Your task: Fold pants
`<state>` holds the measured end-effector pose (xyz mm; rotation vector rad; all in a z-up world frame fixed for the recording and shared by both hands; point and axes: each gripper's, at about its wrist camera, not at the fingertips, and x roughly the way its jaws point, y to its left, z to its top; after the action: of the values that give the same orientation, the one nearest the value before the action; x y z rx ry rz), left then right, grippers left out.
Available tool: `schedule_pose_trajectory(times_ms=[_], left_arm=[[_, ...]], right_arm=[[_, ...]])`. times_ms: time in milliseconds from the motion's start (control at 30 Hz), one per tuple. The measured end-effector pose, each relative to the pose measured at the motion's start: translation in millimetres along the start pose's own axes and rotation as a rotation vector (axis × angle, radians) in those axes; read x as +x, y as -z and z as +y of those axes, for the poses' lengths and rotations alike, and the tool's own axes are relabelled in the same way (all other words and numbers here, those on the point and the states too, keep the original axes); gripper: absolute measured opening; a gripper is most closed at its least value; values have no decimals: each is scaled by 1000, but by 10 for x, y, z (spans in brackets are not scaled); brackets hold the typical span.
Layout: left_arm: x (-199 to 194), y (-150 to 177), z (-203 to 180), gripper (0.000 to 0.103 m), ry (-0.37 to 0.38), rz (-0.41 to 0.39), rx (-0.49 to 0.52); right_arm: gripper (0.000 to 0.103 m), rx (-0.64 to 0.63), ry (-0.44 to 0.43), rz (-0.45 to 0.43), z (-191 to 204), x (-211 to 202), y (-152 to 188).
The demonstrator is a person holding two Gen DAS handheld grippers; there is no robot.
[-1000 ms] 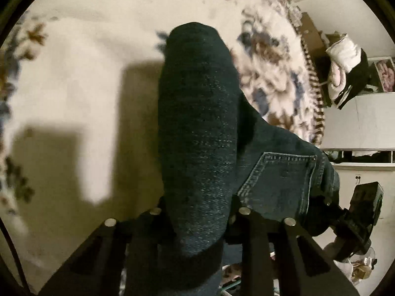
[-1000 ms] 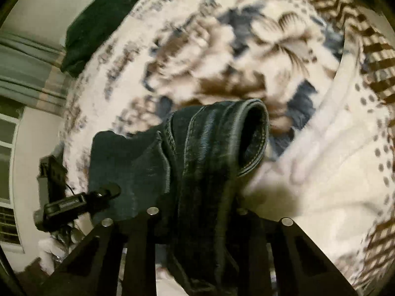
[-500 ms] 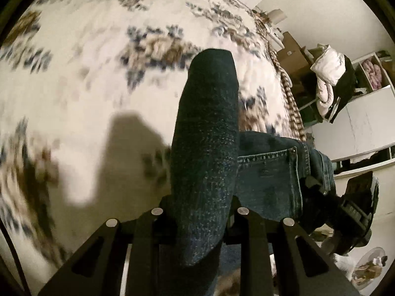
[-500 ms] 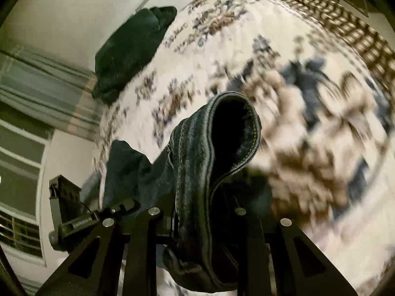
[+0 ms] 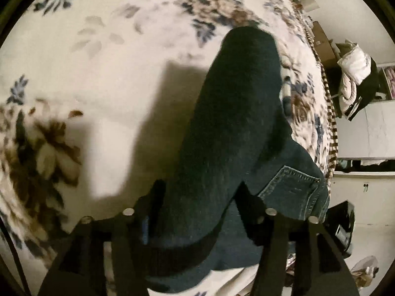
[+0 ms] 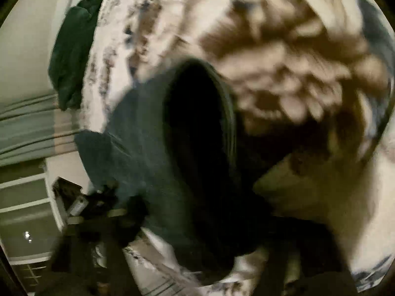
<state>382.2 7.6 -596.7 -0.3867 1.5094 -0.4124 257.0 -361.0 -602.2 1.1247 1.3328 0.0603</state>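
Opening, the left claw (image 5: 200, 197) is seen astride the dark jeans (image 5: 229, 128), pads apart from the denim. The right claw (image 6: 197, 234) is likewise opening around the jeans above the floral bedspread (image 5: 103, 56); blur hides any contact.

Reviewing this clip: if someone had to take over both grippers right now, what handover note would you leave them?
Left gripper: jaws opening, with a rolled fold of the jeans between its fingers; the pads look clear of the cloth.
Right gripper: jaws opening; the right wrist view is badly blurred, fingers hardly visible, the jeans' hem opening directly ahead.
Jeans: over the floral bedspread, back pocket facing up, near the bed's edge.
Done: the fold has been carried over and is being let go.
Left: probably draw both grippers clear, check the fold lies flat, smooth it, then fold again if needed.
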Motion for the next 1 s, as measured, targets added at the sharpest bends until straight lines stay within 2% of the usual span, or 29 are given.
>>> schedule_pose_trajectory(times_ms=[67, 133, 200, 233, 267, 300, 333, 367, 433, 533, 700, 800, 833, 867, 900, 967, 1000], left_arm=[[84, -47, 7, 74, -4, 32, 10], [191, -46, -20, 74, 12, 59, 30], [229, -17, -74, 74, -2, 49, 61], [215, 2, -104, 72, -11, 28, 76], [185, 16, -115, 50, 4, 14, 73], [137, 19, -104, 32, 25, 0, 58], [47, 28, -92, 29, 60, -21, 30], [-19, 43, -95, 26, 73, -36, 21], [-164, 46, -158, 25, 93, -76, 16], [-335, -5, -254, 25, 110, -119, 22], [-677, -297, -376, 25, 144, -231, 23], [-701, -564, -425, 25, 135, -275, 21], [-679, -658, -414, 27, 114, -286, 24], [-612, -762, -373, 32, 62, -290, 30], [-518, -839, -322, 45, 0, -280, 22], [-270, -958, -111, 55, -94, -200, -9], [-172, -974, 15, 57, -142, -173, -33]], right_arm=[[88, -17, -12, -3, -11, 68, 34], [95, -38, -46, 16, 34, 223, 26], [94, -46, -101, 39, 103, 378, -17], [81, -57, -107, 31, 161, 437, -55], [67, -72, -109, 13, 224, 446, -91], [58, -80, -96, 3, 272, 436, -111], [49, -92, -89, -12, 331, 402, -126], [45, -111, -88, -31, 407, 344, -128], [39, -180, -72, -68, 619, 207, -104], [37, -246, -63, -99, 885, 79, -105], [37, -316, -108, -135, 1315, -74, -351], [37, -347, -126, -152, 1565, -84, -583], [37, -353, -130, -154, 1641, -42, -692], [37, -357, -132, -140, 1696, 34, -814], [41, -357, -124, -125, 1740, 123, -932], [64, -344, -14, -110, 1751, 326, -1196], [89, -322, 31, -105, 1707, 421, -1295]])
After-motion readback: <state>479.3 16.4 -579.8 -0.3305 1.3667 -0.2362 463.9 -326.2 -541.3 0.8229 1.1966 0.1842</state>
